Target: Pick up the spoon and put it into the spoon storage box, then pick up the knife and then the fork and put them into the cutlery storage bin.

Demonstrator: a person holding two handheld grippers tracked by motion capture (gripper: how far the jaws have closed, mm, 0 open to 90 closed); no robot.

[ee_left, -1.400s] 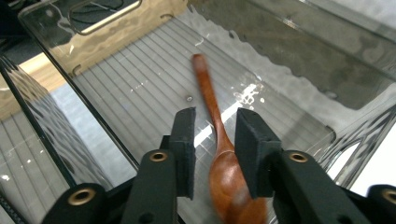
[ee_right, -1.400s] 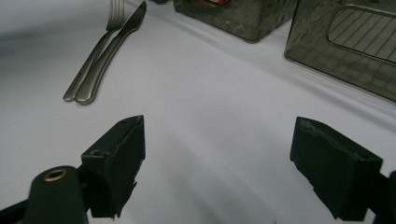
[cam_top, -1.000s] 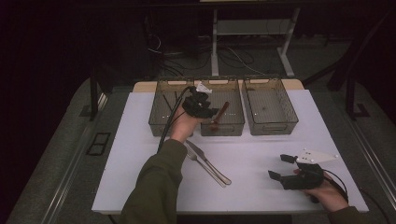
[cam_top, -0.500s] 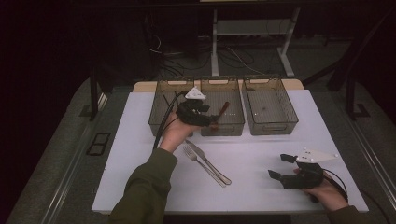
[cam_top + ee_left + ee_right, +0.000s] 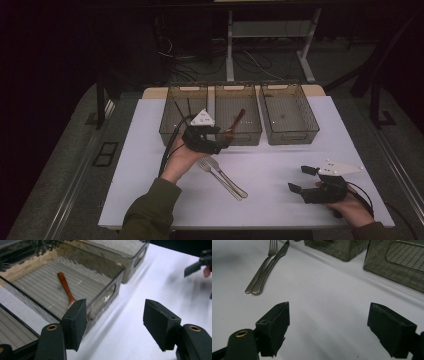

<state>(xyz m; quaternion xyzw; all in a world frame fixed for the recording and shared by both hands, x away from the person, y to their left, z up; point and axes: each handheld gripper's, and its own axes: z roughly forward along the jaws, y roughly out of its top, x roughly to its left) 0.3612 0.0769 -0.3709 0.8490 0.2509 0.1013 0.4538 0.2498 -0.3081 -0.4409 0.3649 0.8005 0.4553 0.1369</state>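
Observation:
A brown wooden spoon (image 5: 236, 121) (image 5: 65, 288) lies in the middle clear bin (image 5: 252, 134) (image 5: 105, 293). My left gripper (image 5: 223, 142) (image 5: 115, 315) hovers just in front of that bin, open; its jaws have just been opening and nothing is between them. A steel fork (image 5: 220, 181) (image 5: 263, 265) and knife (image 5: 229, 176) (image 5: 270, 267) lie side by side on the white table (image 5: 280, 165), just below my left hand. My right gripper (image 5: 300, 179) (image 5: 328, 322) rests at the near right of the table, jaws wide open over bare surface.
Three clear bins stand in a row at the back. The left bin (image 5: 170, 134) holds thin dark sticks; the right bin (image 5: 292, 136) (image 5: 397, 262) looks bare. A cable trails from each gripper. Dark floor, table legs and cables lie beyond the table.
My left hand has drawn back from above the bins toward the near side, now just in front of them. The spoon stays in the middle bin. My right hand has not moved.

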